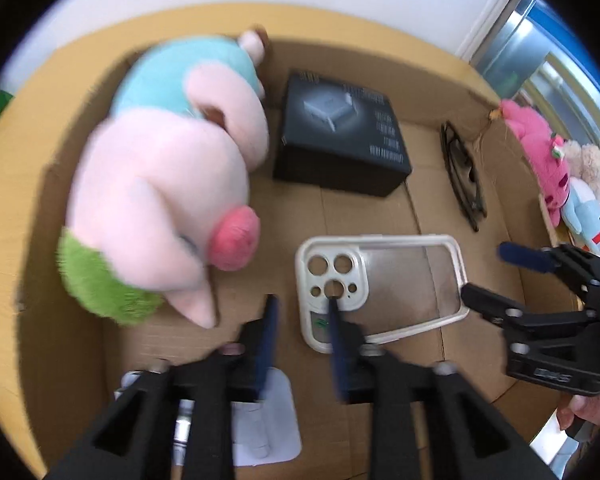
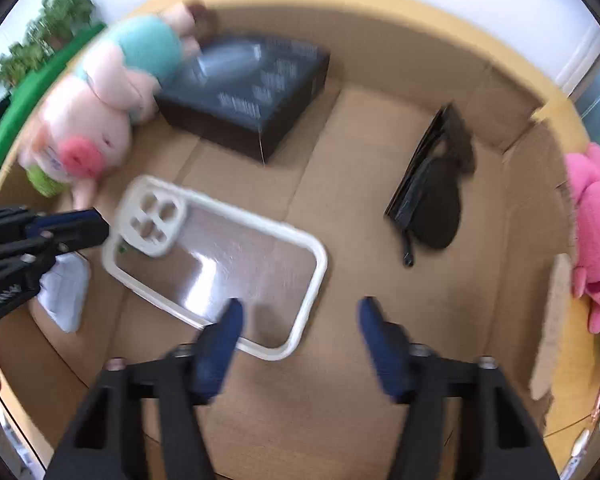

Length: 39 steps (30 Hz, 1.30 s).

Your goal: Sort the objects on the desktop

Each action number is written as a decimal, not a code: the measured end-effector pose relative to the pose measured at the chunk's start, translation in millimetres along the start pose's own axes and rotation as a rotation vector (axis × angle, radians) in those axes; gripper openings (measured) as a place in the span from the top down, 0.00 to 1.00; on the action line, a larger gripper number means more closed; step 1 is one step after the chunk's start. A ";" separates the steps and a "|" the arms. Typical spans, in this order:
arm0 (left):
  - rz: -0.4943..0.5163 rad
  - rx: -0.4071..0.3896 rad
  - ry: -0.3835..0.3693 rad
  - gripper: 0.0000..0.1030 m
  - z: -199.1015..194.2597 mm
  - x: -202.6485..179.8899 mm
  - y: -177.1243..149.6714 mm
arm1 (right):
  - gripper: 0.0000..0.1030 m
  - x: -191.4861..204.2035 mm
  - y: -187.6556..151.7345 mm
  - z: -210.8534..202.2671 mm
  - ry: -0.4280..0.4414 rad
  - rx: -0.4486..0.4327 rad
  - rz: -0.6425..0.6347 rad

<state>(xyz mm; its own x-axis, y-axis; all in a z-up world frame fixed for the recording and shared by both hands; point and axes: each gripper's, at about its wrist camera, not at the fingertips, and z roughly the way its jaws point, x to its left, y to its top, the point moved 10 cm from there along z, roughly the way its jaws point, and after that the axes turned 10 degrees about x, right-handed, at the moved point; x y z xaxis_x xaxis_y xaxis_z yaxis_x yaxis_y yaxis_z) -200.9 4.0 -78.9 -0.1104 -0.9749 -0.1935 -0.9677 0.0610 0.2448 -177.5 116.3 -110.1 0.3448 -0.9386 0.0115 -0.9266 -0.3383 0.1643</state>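
Note:
A clear phone case with a white rim [image 1: 380, 284] [image 2: 216, 264] lies on the floor of a cardboard box [image 1: 364, 208] [image 2: 364, 152]. My left gripper [image 1: 302, 304] is open and empty, its right finger over the case's camera end. My right gripper [image 2: 300, 312] is open and empty, its left finger over the case's other end; it also shows in the left wrist view [image 1: 484, 276]. A pink pig plush [image 1: 160, 192] [image 2: 100, 120], a black carton [image 1: 340, 136] [image 2: 252, 92] and black glasses [image 1: 460, 172] [image 2: 432, 184] also lie in the box.
A white packet [image 1: 264, 420] [image 2: 64, 292] lies near the box's front left corner. Outside the box on the right are a pink plush [image 1: 540, 148] [image 2: 596, 232] and other soft toys [image 1: 588, 208]. The box walls rise all round.

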 end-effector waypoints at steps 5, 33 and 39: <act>0.000 -0.322 0.014 0.42 -75.3 3.0 -18.4 | 0.05 -1.6 -21.6 -72.2 -0.015 -0.305 0.056; 0.024 -0.672 0.271 0.17 -65.8 -3.5 -105.8 | 0.00 -5.0 -102.7 -79.1 -0.128 -0.749 0.216; 0.023 -0.672 0.272 0.16 -65.1 -3.7 -105.9 | 0.00 -4.8 -102.3 -79.8 -0.128 -0.748 0.217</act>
<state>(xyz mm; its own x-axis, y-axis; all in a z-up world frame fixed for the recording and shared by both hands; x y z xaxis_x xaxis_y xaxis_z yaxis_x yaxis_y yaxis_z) -83.2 -12.8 -42.2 0.0155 -0.9991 0.0403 -0.6080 0.0226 0.7936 -72.4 160.8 -48.2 0.1057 -0.9943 0.0129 -0.6080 -0.0543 0.7921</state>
